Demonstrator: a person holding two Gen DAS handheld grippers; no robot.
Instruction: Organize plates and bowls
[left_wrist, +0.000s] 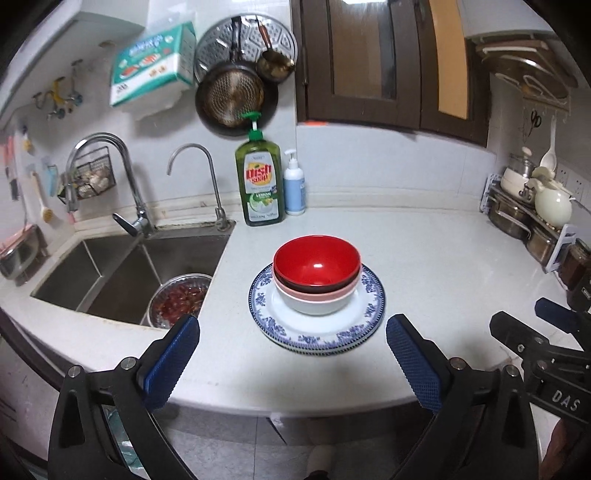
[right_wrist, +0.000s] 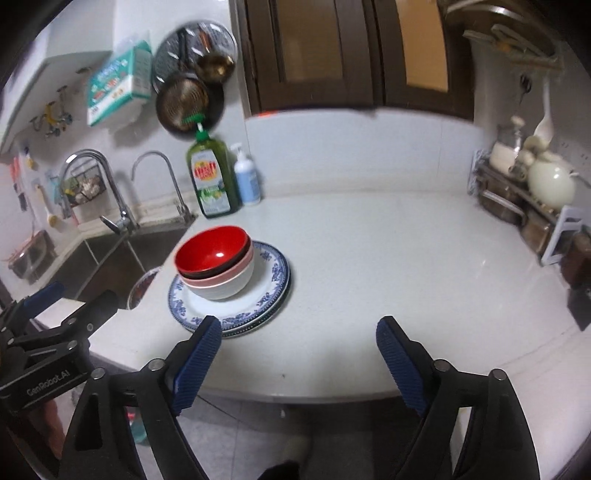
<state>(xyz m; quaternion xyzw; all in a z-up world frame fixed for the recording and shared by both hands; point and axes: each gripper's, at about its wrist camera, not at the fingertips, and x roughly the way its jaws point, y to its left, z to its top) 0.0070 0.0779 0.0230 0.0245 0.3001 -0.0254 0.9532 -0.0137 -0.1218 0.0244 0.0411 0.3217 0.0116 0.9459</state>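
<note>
A: Where are the dishes?

B: On my desk (left_wrist: 424, 258), beside the sink (left_wrist: 122, 273): a red bowl (left_wrist: 317, 264) nested in a pink-rimmed white bowl (left_wrist: 314, 301), on stacked blue-patterned plates (left_wrist: 317, 328).

A: The views?

B: Left view shows a strainer of red food (left_wrist: 179, 301) in the sink. My left hand-held gripper (left_wrist: 291, 360) and right hand-held gripper (right_wrist: 299, 356) are both released, empty.

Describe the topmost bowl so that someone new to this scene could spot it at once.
Start at the sink and move right onto the white counter, where blue-patterned plates carry nested bowls. The red bowl sits on top; it alone is glossy red inside and dark outside, above a pink bowl and a white bowl.
</note>
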